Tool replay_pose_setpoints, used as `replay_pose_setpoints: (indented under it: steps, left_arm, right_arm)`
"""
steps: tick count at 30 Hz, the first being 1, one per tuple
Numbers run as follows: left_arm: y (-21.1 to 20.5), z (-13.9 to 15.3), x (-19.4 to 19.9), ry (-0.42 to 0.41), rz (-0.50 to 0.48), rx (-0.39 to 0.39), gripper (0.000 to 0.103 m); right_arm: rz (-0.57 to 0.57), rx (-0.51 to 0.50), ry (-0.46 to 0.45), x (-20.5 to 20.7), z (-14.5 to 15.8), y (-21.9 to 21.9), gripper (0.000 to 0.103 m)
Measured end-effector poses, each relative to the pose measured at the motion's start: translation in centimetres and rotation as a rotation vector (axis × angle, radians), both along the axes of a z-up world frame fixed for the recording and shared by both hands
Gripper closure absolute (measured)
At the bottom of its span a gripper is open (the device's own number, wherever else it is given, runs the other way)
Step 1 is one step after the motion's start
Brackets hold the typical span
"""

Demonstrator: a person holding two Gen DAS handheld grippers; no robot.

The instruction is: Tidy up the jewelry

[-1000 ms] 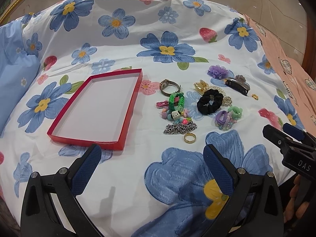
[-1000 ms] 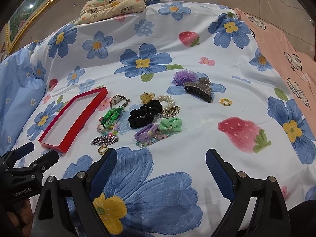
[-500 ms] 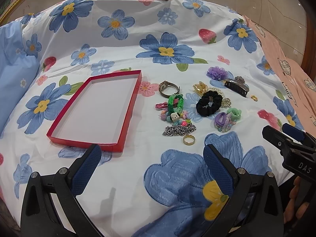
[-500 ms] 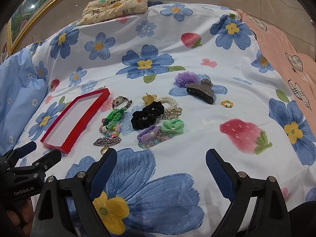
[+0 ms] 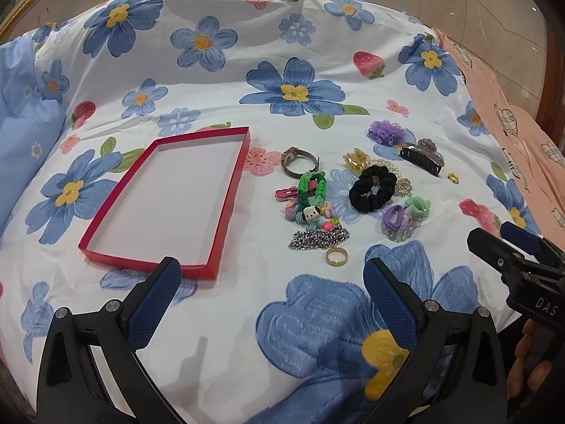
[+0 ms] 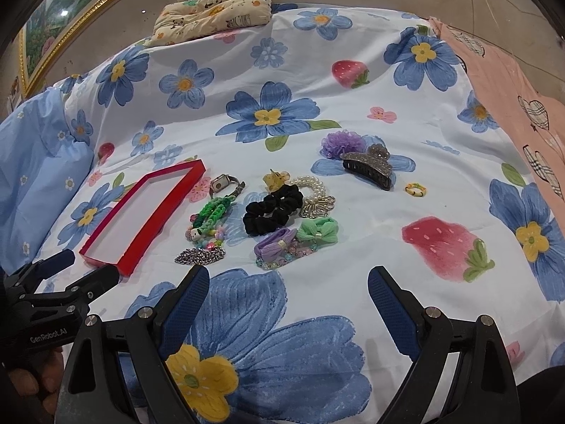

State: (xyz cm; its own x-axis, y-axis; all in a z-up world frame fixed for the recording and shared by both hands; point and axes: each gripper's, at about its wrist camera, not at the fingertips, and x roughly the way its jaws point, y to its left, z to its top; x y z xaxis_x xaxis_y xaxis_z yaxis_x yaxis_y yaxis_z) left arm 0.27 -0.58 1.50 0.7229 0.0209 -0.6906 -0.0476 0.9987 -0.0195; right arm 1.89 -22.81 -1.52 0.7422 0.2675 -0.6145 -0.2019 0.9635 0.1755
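Note:
A shallow red tray (image 5: 226,212) (image 6: 152,217) with a white floor lies on the flowered bedspread. To its right is a scatter of jewelry and hair things: a gold ring (image 5: 336,256), a silver chain (image 5: 319,239) (image 6: 200,256), a green braided bracelet (image 5: 311,185) (image 6: 212,210), a watch (image 5: 298,160) (image 6: 226,183), a black scrunchie (image 5: 372,192) (image 6: 272,209), a dark claw clip (image 5: 422,157) (image 6: 369,168), a small yellow ring (image 6: 415,189). My left gripper (image 5: 272,282) hovers open in front of the tray and ring. My right gripper (image 6: 287,291) hovers open in front of the purple and green bows (image 6: 296,238).
The flowered bedspread (image 5: 317,318) covers the surface. A blue pillow (image 5: 24,141) lies at the left, a pink cloth (image 5: 512,134) at the right, a panda-print cushion (image 6: 212,9) at the far edge. Each gripper shows at the side of the other's view, held by a hand.
Both grippers drew back and up a little, so the tray and jewelry sit slightly farther off. Nothing was touched.

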Motion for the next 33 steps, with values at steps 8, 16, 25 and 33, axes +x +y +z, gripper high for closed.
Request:
replay_pose_setpoints:
  steps: [8, 16, 25, 33]
  left_arm:
    - [1.0, -0.4, 3.0, 0.020, -0.013, -0.022, 0.000]
    - [1.1, -1.8, 7.5, 0.076, -0.043, -0.025, 0.004]
    - [0.1, -4.1, 12.8, 0.171, -0.113, -0.039, 0.033]
    - [-0.6, -6.2, 15.7, 0.235, -0.154, -0.052, 0.050]
  right_arm:
    - [0.018, 0.041, 0.018, 2.1, 0.1, -0.4, 0.010]
    - [0.053, 0.080, 0.062, 5.9, -0.1, 0.4, 0.011]
    - [0.070, 0.091, 0.190, 11.7, -2.2, 1.8, 0.041]
    - [0.072, 0.090, 0.290, 14.7, -4.8, 2.4, 0.058]
